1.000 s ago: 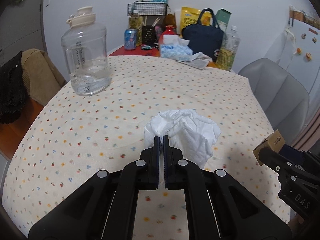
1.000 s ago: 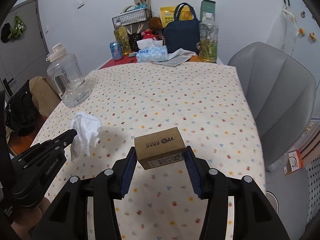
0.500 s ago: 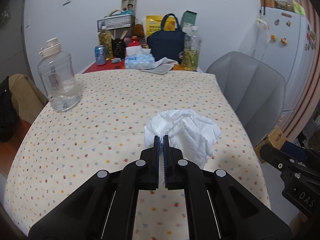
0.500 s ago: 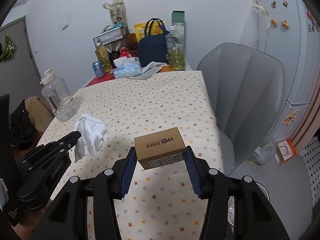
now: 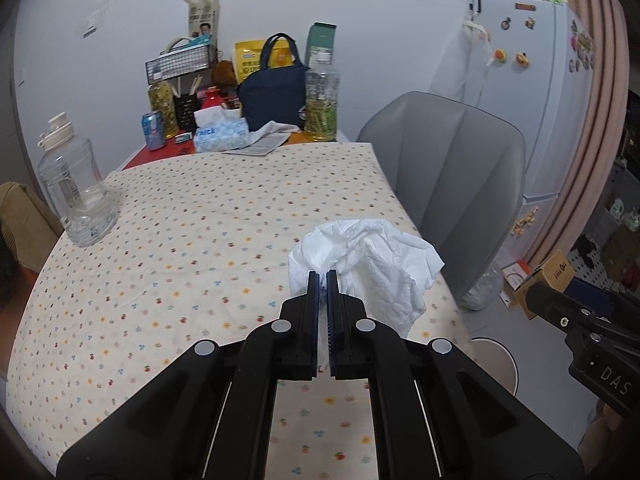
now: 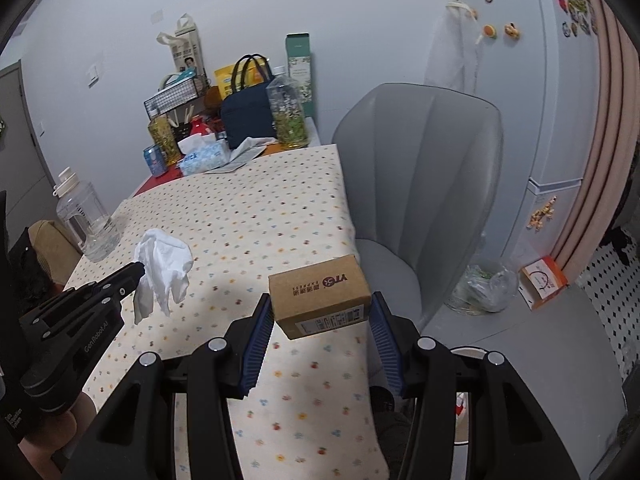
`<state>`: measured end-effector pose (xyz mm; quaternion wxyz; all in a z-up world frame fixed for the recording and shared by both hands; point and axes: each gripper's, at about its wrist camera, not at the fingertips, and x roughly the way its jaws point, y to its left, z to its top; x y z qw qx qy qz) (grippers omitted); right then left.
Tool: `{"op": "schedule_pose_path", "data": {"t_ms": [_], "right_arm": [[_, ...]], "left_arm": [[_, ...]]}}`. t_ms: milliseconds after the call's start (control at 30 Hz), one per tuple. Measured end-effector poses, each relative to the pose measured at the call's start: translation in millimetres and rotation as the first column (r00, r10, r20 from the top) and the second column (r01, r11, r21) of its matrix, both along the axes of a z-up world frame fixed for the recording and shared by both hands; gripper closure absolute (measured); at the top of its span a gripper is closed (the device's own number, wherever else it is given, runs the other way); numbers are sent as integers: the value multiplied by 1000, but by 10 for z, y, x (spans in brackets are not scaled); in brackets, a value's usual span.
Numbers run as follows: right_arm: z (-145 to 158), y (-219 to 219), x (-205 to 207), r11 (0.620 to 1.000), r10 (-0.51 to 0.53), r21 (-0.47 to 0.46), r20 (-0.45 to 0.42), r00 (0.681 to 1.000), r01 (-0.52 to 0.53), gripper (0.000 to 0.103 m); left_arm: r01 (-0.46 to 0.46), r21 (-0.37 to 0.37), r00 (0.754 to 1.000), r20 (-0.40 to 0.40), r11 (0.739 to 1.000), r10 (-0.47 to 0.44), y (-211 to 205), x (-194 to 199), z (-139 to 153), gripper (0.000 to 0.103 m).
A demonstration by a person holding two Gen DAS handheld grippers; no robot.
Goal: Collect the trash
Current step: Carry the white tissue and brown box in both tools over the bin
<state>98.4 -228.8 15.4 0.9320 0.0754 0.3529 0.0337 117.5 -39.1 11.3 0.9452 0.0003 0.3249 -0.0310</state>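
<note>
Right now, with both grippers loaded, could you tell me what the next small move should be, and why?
Probably carry both loads on past the table's right edge toward the floor by the grey chair. The left gripper is shut on the crumpled tissue, the right gripper is shut on the cardboard box, and both are lifted clear. A round white rim, possibly a bin, shows there.
</note>
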Motion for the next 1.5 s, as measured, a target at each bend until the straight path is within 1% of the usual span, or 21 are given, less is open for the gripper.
{"op": "schedule_pose_path", "data": {"t_ms": [300,733,1000,1233,1500], "right_arm": [[-91,-476,-125,997,-82,-4,-5,997,82,55],[-433,-1208,-150,979,-201,26,-67,977,203,54],[-669,-1544,-115,965,-252,47,-110,961,259,54],[-863,-1774,-116,953,-288,52,-145,947,298,54],[-1012,-2006,-110,938,-333,44,-170,927,345,54]], "left_arm": [[80,17,997,-13,997,-80,-485,43,-34,99],[192,56,980,-66,980,-188,-1218,192,-241,99],[245,86,966,-103,966,-236,-1594,284,-381,99],[284,96,953,-133,954,-271,-1849,349,-504,99],[334,96,934,-167,938,-316,-2127,449,-647,99]]}}
